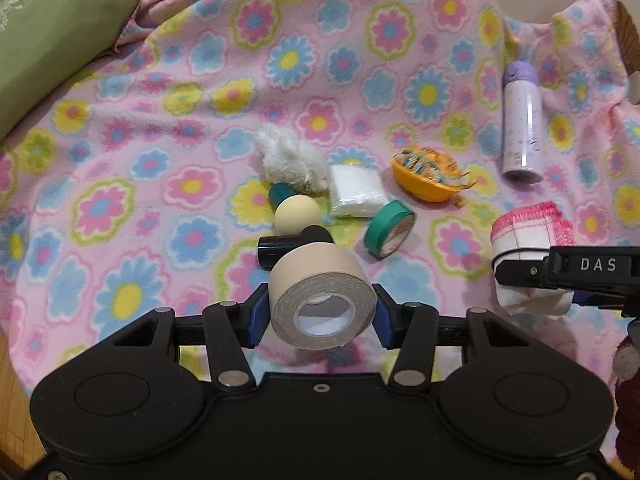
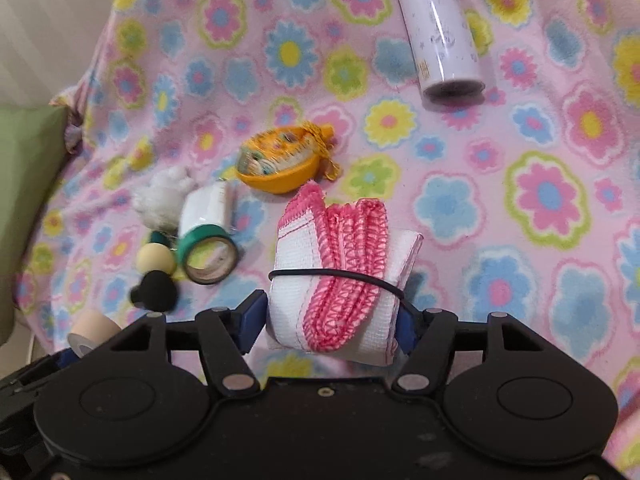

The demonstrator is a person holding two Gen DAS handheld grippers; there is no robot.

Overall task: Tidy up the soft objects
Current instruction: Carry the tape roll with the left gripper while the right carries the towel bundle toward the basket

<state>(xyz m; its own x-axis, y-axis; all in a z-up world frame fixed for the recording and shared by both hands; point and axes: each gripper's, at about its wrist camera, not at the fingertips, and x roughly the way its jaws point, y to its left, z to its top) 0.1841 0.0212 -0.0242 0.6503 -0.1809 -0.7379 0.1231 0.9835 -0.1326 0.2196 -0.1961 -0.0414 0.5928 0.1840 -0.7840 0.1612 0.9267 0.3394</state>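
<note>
- Folded cloth (image 2: pixel 340 280), white with pink stitched edging and a black band round it, is pinched in the right gripper (image 2: pixel 330 324) above the floral blanket (image 2: pixel 520 200); its long axis runs straight forward, along the fingers
- Beige tape roll (image 1: pixel 322 304) is pinched in the left gripper (image 1: pixel 320 314), core facing the camera
- Nothing looks sorted yet, I judge: plush toy (image 1: pixel 288 158), tissue pack (image 1: pixel 356 190), green tape (image 1: pixel 390 234) and ball (image 1: pixel 298 210) lie clustered mid-blanket; spray can (image 1: pixel 522 120) lies toward the right edge

both wrist views look down, close, over the flowered blanket (image 1: pixel 320 60); shared: green tape (image 1: pixel 388 234), slightly blurred (image 2: pixel 208 256).
</note>
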